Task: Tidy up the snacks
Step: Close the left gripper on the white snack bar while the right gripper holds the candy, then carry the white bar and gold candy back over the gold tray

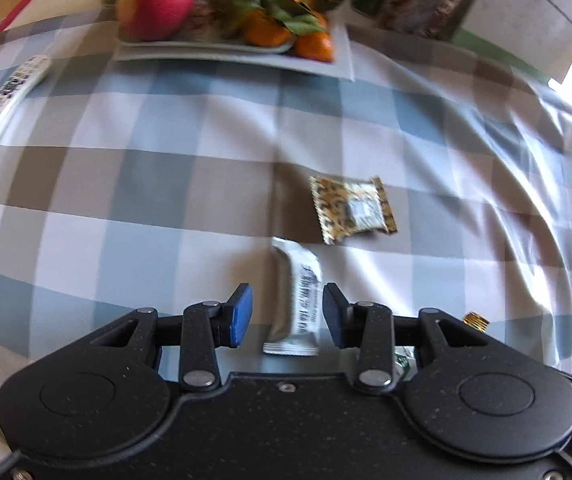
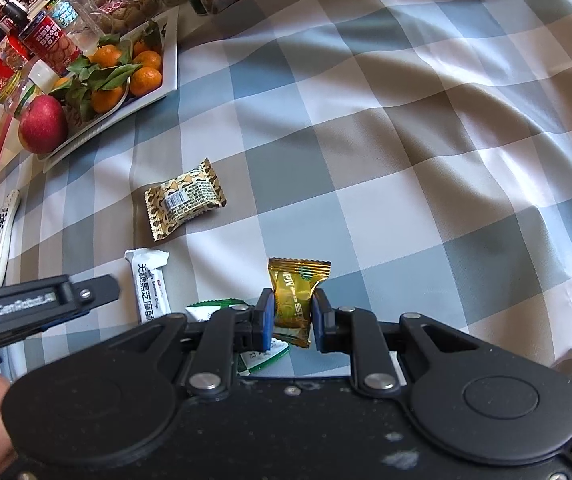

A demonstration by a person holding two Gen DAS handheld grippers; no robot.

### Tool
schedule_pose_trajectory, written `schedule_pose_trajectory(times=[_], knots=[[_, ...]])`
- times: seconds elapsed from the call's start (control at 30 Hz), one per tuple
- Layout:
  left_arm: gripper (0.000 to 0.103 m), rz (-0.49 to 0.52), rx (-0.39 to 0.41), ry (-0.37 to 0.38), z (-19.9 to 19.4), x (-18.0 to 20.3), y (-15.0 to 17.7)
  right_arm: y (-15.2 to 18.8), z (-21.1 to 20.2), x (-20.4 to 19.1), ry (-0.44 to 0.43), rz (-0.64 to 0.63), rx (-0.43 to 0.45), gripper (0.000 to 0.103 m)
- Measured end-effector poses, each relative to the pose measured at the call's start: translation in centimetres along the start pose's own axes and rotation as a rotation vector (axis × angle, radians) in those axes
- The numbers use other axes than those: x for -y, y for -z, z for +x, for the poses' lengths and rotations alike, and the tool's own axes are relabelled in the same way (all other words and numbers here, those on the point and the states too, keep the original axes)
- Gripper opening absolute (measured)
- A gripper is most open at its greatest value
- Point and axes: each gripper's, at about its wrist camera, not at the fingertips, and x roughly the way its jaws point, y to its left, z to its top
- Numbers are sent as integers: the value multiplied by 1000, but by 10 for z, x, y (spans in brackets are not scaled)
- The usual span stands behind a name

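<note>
Your left hand-held gripper (image 1: 288,314) hangs half open over the white bar (image 1: 300,300), pads clear of it. Right of that, your right hand-held gripper (image 2: 292,316) pinches the gold candy (image 2: 296,300) above the worktop (image 2: 406,160).

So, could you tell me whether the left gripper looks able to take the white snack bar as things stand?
Probably yes: the left gripper is open, its pads either side of the white snack bar, with nothing on the bar.
</note>
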Motion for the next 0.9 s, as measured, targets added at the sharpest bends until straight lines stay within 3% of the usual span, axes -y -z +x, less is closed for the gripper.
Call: schedule_pose_trajectory(times=[0.63, 0.9], knots=[[47, 28, -37, -92, 34, 19, 6, 0, 4, 0, -10, -4, -27, 21], [29, 65, -40, -133, 33, 24, 10, -1, 6, 0, -13, -8, -32, 21]])
